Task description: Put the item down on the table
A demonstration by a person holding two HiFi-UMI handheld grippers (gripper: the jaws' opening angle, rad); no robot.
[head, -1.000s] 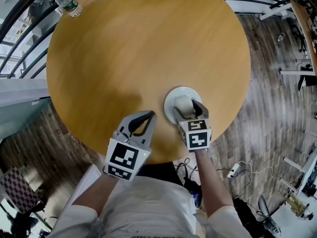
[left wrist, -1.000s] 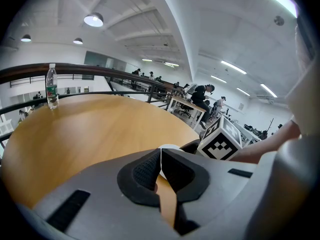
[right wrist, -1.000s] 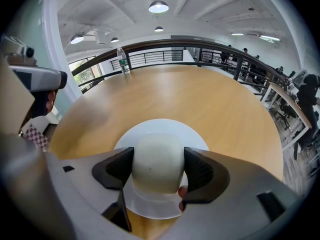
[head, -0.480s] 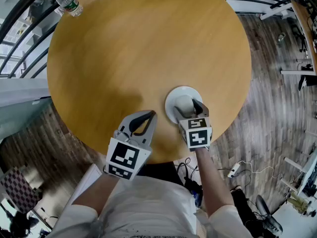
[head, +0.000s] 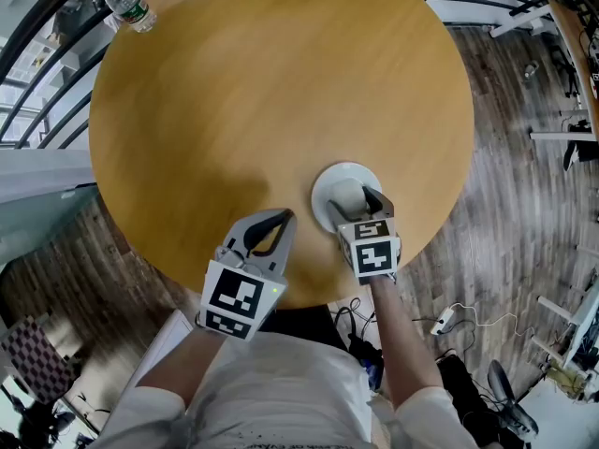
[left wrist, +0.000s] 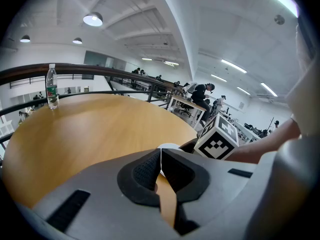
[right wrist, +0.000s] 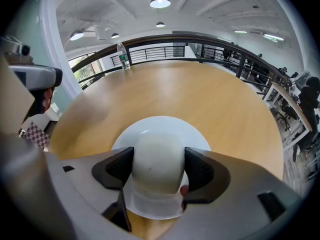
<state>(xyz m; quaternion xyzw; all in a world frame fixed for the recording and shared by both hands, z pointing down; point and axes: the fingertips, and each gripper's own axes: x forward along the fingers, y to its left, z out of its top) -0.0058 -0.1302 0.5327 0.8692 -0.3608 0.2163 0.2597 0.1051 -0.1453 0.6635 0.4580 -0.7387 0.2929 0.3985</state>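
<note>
the round table looks like light wood with a smooth, slightly satin finish, and the floor around it is grey-brown wood planks with a rougher grain. the plate is white and glossy, while the white rounded item on it is smooth and more matt, perhaps ceramic, though the view is not clear enough. the left gripper and right gripper have matt grey plastic shells, their pads are black with a fine dotted, rubber-like texture, and the bottle is clear plastic.
</note>
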